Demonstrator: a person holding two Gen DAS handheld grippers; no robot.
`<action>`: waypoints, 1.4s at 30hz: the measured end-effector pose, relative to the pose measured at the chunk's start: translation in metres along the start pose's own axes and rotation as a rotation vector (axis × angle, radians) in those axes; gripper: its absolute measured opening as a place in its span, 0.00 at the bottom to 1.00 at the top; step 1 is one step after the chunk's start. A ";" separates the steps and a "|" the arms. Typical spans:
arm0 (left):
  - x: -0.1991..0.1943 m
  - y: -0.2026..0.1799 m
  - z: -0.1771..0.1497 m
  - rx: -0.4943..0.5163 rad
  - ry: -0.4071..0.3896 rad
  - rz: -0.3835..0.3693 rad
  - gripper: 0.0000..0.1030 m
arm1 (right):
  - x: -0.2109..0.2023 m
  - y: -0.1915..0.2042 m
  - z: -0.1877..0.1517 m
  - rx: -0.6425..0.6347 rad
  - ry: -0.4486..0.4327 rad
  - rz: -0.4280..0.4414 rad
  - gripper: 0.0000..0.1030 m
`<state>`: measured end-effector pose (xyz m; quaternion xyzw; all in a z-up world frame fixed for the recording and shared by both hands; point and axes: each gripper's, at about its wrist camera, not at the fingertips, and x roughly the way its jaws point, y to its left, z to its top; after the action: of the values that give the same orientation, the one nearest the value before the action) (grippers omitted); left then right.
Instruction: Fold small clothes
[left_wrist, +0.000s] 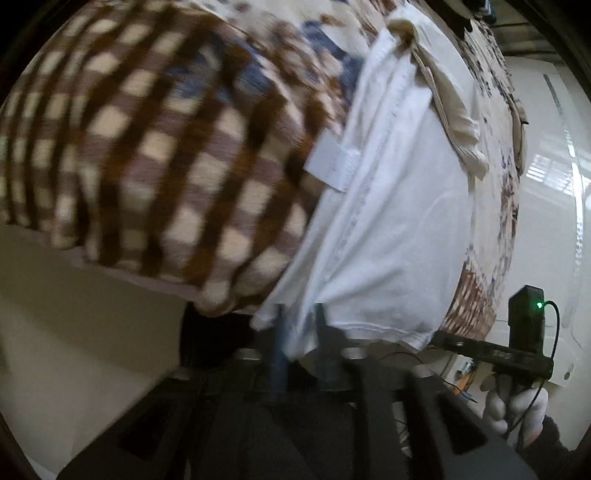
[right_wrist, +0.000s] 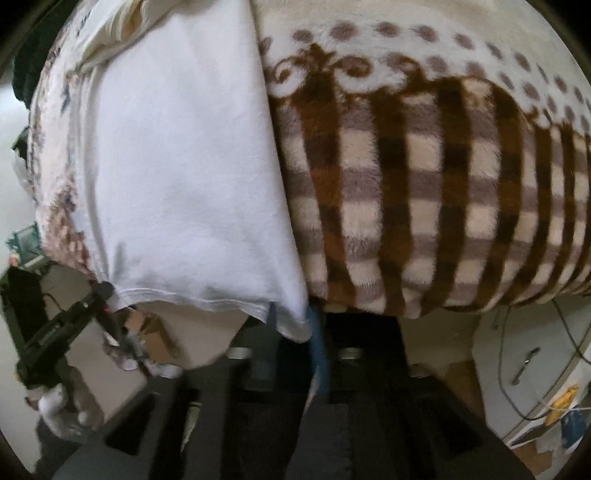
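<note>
- The white garment (left_wrist: 391, 206) lay spread on a plaid blanket (left_wrist: 155, 158) that covered the bench, its hemmed edge hanging just over the near side.
- The left gripper (left_wrist: 299, 343) had its jaws closed on one corner of that hem; cloth bunched between the fingers (left_wrist: 279, 347).
- The right gripper (right_wrist: 295, 332) pinched the opposite corner of the same hem, with a fold of white cloth caught between its jaws.
- By my reading, the step in hand was the first fold: both near corners were taken, and the garment was otherwise flat and unfolded.
- The next move would likely call for lifting both corners together and carrying them away across the garment to meet the far edge, keeping the hem taut and level so that no crease forms.
- A white tag (left_wrist: 330, 166) stuck out from the garment's side seam, and a cream cloth (left_wrist: 450, 107) lay crumpled at its far end.
- The blanket was fleecy, brown-and-cream checked, with a dotted and scrolled border (right_wrist: 406, 48).
- Beyond the bench were a pale glossy floor (left_wrist: 550, 192), cables and some clutter at the right; details there were too small to name.
</note>
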<state>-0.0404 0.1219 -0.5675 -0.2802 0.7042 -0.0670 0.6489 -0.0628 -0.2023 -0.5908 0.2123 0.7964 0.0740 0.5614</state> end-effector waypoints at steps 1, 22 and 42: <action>-0.003 0.005 -0.001 -0.002 -0.009 -0.033 0.56 | -0.001 -0.003 -0.001 0.005 -0.001 0.004 0.47; 0.001 -0.020 -0.006 -0.044 0.034 -0.112 0.05 | 0.006 -0.014 -0.023 0.059 0.030 0.265 0.05; -0.049 -0.127 0.240 -0.032 -0.204 -0.324 0.05 | -0.200 0.063 0.187 -0.079 -0.405 0.294 0.05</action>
<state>0.2274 0.1041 -0.5023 -0.4056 0.5814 -0.1306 0.6931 0.1819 -0.2530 -0.4626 0.3142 0.6248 0.1420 0.7005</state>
